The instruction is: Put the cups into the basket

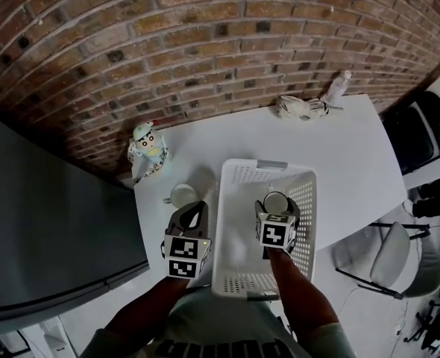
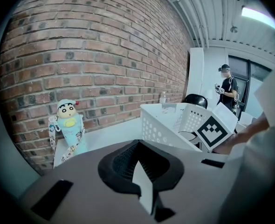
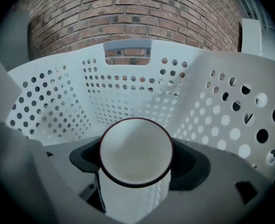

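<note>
A: Where is room for you inside the basket (image 1: pixel 303 200)?
B: In its lower left part. The held cup (image 1: pixel 276 200) fills the upper right.
A: And left of it?
B: The table cup (image 1: pixel 181 195) and the doll bottle (image 1: pixel 148 146) block you.

The white perforated basket (image 1: pixel 230 222) stands upright on the table (image 1: pixel 354 148), with a grey handle at its far rim. One white cup (image 3: pixel 135 153) with a dark rim sits mouth up inside it — clamped in the right gripper (image 1: pixel 277 213). A second white cup (image 1: pixel 183 195) stands on the table just left of the basket — its handle points left.
</note>
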